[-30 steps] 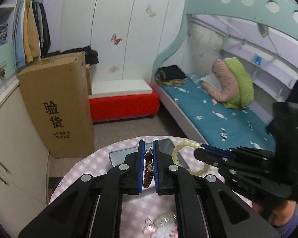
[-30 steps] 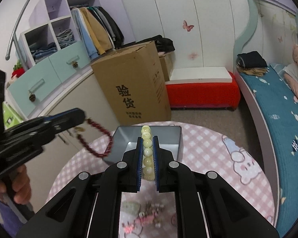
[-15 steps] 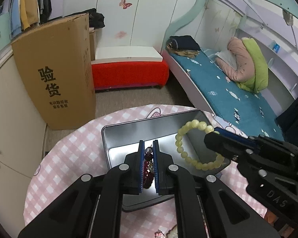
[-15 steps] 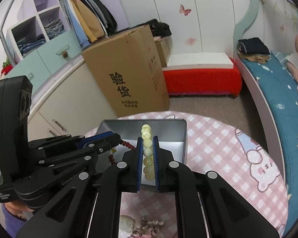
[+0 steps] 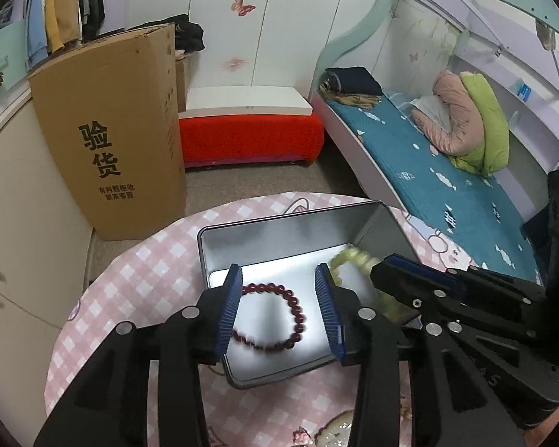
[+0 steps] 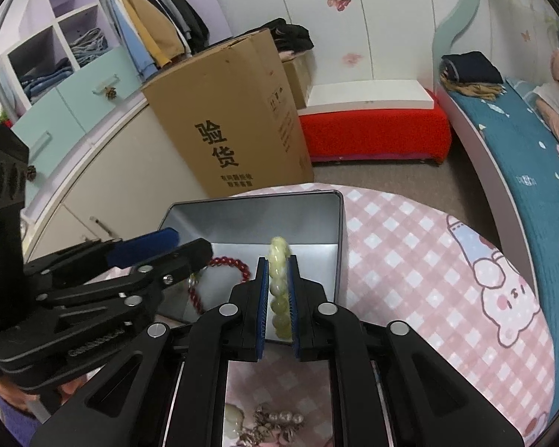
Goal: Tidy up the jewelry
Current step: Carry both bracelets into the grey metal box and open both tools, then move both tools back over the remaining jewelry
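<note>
Table: my view looks down on a round table [image 5: 138,260] under a pink checked cloth, both grippers over it.
Tin: an open metal tin [image 5: 290,231] sits on the cloth, long side running across my left view.
Left gripper: the left gripper [image 5: 279,305] hangs over the tin's near half, jaws opening, pads clear of everything.
Red bracelet: the dark red bracelet [image 5: 270,318] lies flat on the tin floor, directly below and between those parted fingers, touching neither.
Right gripper: the right gripper [image 6: 278,298] is clamped on the pale green bracelet [image 6: 279,287], fingers close together.
Green bracelet: it stands on edge along the finger line, top loop poking forward over the tin's floor, blurred.
Key relation: the tin floor lies straight beneath the green loop, so I judge release is all that is left, and the right hand owns it.
Change: a second ago both hands were higher and the left was pinching the red beads; now they lie in the tin.
</note>
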Available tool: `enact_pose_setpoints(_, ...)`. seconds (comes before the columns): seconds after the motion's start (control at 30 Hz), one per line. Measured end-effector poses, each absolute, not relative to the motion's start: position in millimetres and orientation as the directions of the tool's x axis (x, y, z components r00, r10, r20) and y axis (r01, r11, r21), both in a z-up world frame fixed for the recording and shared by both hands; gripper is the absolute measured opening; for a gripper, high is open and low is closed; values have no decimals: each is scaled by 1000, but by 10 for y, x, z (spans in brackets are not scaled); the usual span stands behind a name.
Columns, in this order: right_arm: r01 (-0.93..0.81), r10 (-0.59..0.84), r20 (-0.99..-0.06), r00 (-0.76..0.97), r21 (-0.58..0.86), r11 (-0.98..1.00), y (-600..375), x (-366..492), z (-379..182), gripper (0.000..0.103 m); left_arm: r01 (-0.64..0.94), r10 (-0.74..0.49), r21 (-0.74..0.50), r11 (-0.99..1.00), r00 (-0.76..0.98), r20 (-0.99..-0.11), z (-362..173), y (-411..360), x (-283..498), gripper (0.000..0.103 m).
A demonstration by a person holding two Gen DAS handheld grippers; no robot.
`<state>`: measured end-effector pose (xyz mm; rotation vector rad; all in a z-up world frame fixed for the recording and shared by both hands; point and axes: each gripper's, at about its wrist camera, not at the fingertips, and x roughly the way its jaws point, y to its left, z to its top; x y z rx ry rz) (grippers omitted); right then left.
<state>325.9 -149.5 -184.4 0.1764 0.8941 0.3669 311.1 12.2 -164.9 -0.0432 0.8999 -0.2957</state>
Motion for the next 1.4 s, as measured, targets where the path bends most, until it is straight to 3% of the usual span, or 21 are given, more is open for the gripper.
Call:
enact_pose_setpoints(0.17, -228, 380, -716, 585, 304, 925, -1550, 3159, -1774, 13, 225, -278, -175, 959, 611, -741, -1502, 182, 2991, 39)
enact_pose_setpoints(0.37, -242, 374, -681, 630, 286, 927, -1641, 2867, -1477, 14, 203, -251, -150, 968, 693, -676, -1204, 285, 2649, 60)
enact_pose_setpoints(0.43, -241, 360, -666, 654, 268, 933, -1674, 2721, -1352, 27, 189, -231, -135, 973, 719, -655, -1128, 318, 2508, 69)
enact_pose_setpoints(0.47, -238, 353, -656, 667, 262, 935, -1691, 2651, -1300, 41, 177, -218, -128, 976, 736, -641, -1087, 340, 2415, 71)
enact_pose_setpoints(0.8, -217, 283, -632, 721, 182, 959, -1802, 1909, -1226, 51, 134, -176, -114, 984, 777, -604, -1132, 484, 1671, 72)
enact_pose_setpoints(1.4, -167, 272, -738, 618, 215, 962, -1779, 1420, -2007, 55, 201, -197, -91, 975, 609, -769, -2198, 239, 1290, 69)
